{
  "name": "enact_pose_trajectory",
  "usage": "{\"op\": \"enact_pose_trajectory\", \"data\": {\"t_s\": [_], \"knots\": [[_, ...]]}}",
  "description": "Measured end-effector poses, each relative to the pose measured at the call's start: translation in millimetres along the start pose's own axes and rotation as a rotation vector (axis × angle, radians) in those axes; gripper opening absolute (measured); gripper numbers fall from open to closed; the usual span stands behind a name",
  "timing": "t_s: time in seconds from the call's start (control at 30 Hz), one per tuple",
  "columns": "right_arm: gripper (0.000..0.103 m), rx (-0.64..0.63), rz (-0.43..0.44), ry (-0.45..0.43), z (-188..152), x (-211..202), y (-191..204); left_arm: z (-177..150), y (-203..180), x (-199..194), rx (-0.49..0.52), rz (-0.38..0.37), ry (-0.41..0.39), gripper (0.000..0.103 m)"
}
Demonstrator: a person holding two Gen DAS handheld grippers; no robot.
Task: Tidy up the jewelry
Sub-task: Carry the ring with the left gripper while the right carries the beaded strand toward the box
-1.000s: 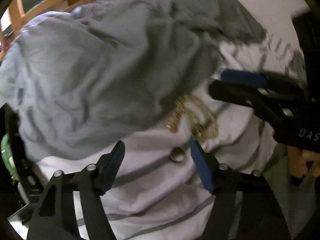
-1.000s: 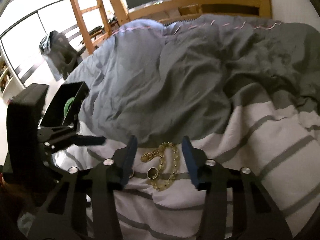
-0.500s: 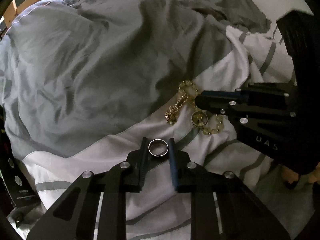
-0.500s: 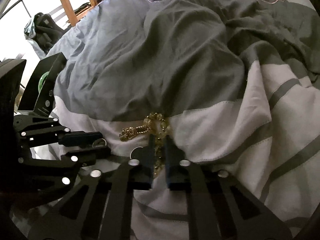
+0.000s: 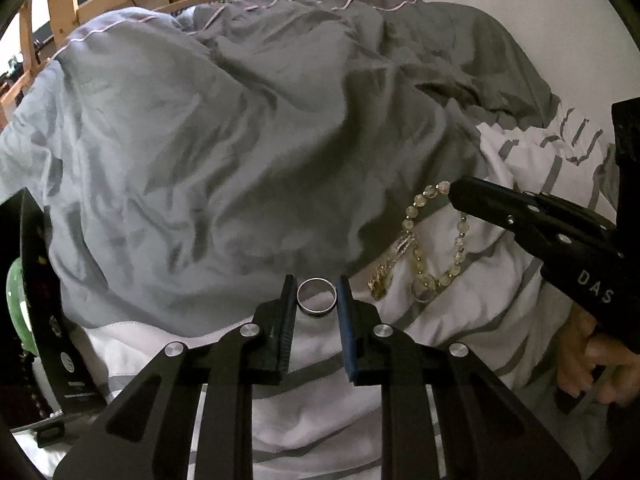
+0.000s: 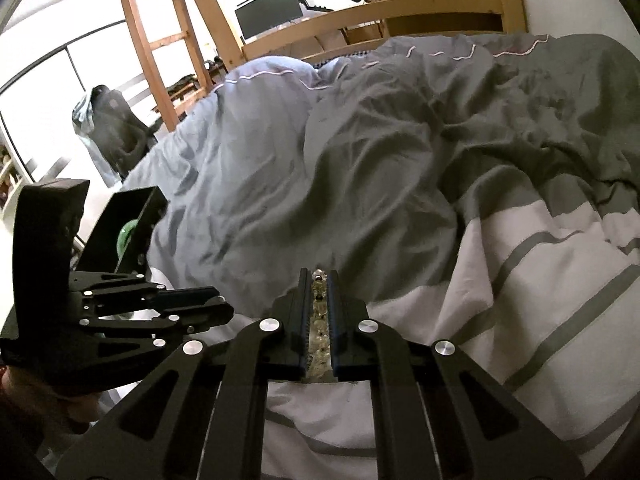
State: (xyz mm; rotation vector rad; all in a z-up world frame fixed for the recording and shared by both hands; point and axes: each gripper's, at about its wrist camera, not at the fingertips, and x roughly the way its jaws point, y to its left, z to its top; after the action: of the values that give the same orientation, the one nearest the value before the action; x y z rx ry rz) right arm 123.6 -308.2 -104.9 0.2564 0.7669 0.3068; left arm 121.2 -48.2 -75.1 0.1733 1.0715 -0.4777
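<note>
My left gripper (image 5: 317, 297) is shut on a silver ring (image 5: 317, 296), held above the striped sheet (image 5: 320, 412). My right gripper (image 6: 319, 292) is shut on a clear beaded bracelet (image 6: 318, 320); in the left wrist view the bracelet (image 5: 456, 256) hangs from the right gripper's tip (image 5: 460, 192), with a gold chain (image 5: 390, 266) and a small ring (image 5: 423, 291) dangling on it. The left gripper also shows in the right wrist view (image 6: 216, 306).
A rumpled grey duvet (image 5: 240, 140) covers most of the bed. An open black jewelry box with a green bangle (image 6: 127, 236) stands at the left edge, seen too in the left wrist view (image 5: 44, 308). A wooden bed frame and ladder (image 6: 160, 40) stand behind.
Both grippers closed, the left on the ring and the right on the bracelet, and have since lifted off the sheet. The bracelet, chain and small ring now hang from the right gripper.
</note>
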Motion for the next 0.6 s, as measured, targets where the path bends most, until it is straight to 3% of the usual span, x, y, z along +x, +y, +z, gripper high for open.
{"op": "enact_pose_trajectory", "data": {"t_s": [0.2, 0.6], "knots": [[0.009, -0.004, 0.045, -0.072, 5, -13, 7, 2, 1, -7, -0.022, 0.000, -0.052, 0.019], [0.009, 0.009, 0.078, -0.129, 8, -23, 7, 7, 2, -19, -0.031, 0.011, -0.123, 0.019]]}}
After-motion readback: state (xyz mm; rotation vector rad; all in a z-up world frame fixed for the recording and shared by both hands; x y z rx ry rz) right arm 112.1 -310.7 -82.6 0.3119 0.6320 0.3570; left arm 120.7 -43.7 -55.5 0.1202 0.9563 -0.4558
